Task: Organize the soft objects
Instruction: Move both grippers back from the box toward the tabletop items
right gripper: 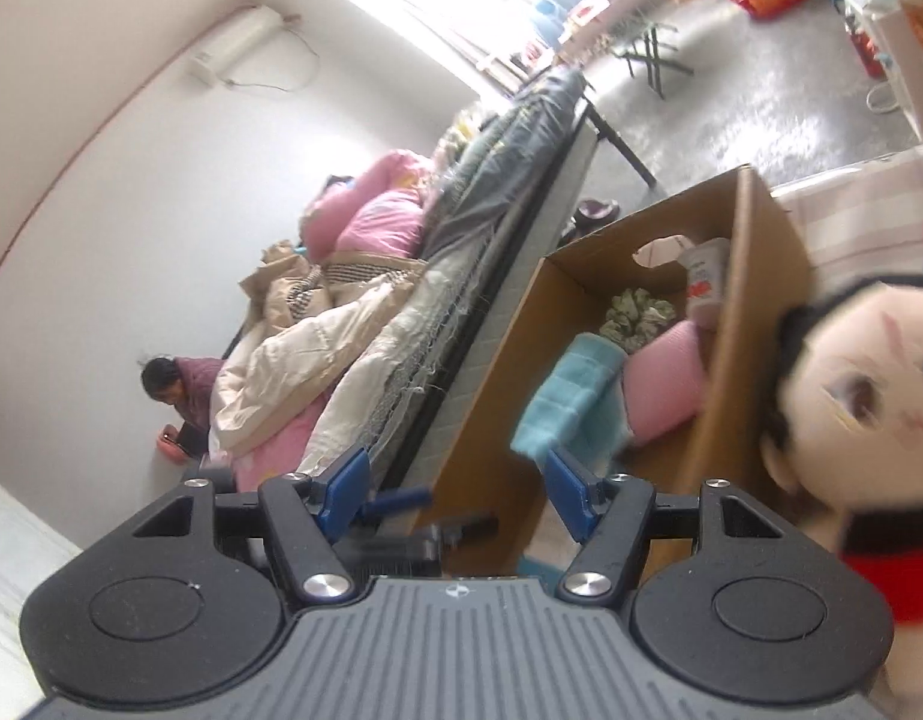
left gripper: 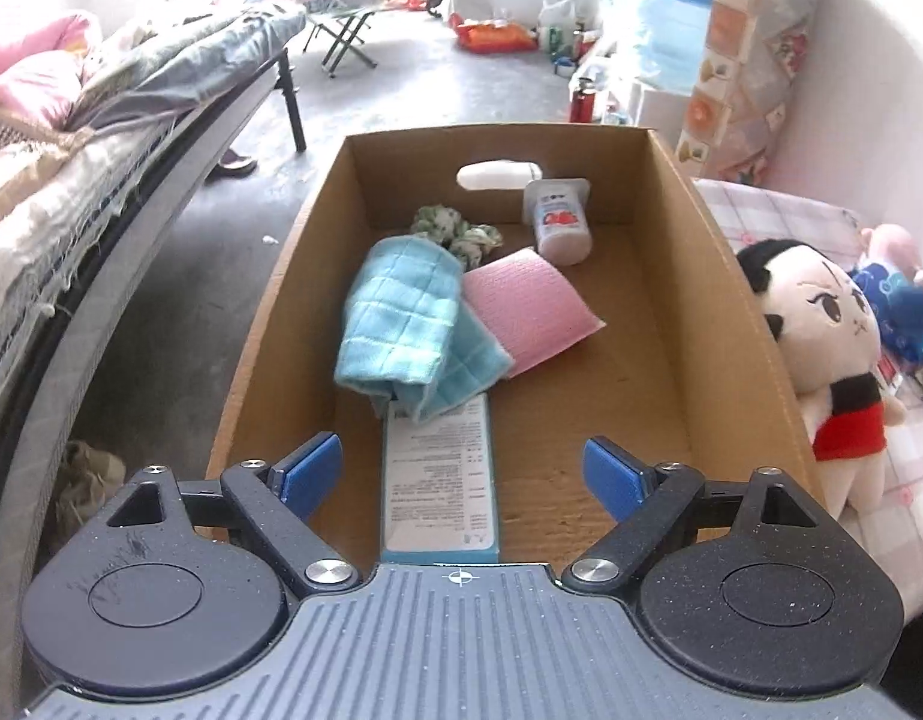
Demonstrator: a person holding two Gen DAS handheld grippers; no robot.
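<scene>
An open cardboard box (left gripper: 731, 276) holds a folded teal cloth (left gripper: 401, 324), a pink sponge pad (left gripper: 527, 306), a green scrunchie (left gripper: 455, 231), a white tube (left gripper: 560, 222) and a blue-and-white carton (left gripper: 440, 480). My left gripper (left gripper: 461, 474) hovers over the box's near end, open and empty. A black-haired plush doll in a red top (left gripper: 821, 324) leans on the box's right outer wall. In the right wrist view the doll (right gripper: 869, 396) is close and blurred at the right. My right gripper (right gripper: 455, 480) stands open and empty by the box (right gripper: 743, 300), left of the doll.
A bed with heaped bedding (left gripper: 71, 180) runs along the left, with grey floor between it and the box. The doll lies on a pink checked cover (left gripper: 791, 210). A folding table (left gripper: 347, 30) and water jugs (left gripper: 671, 30) stand far back. A person (right gripper: 173, 384) sits by the far wall.
</scene>
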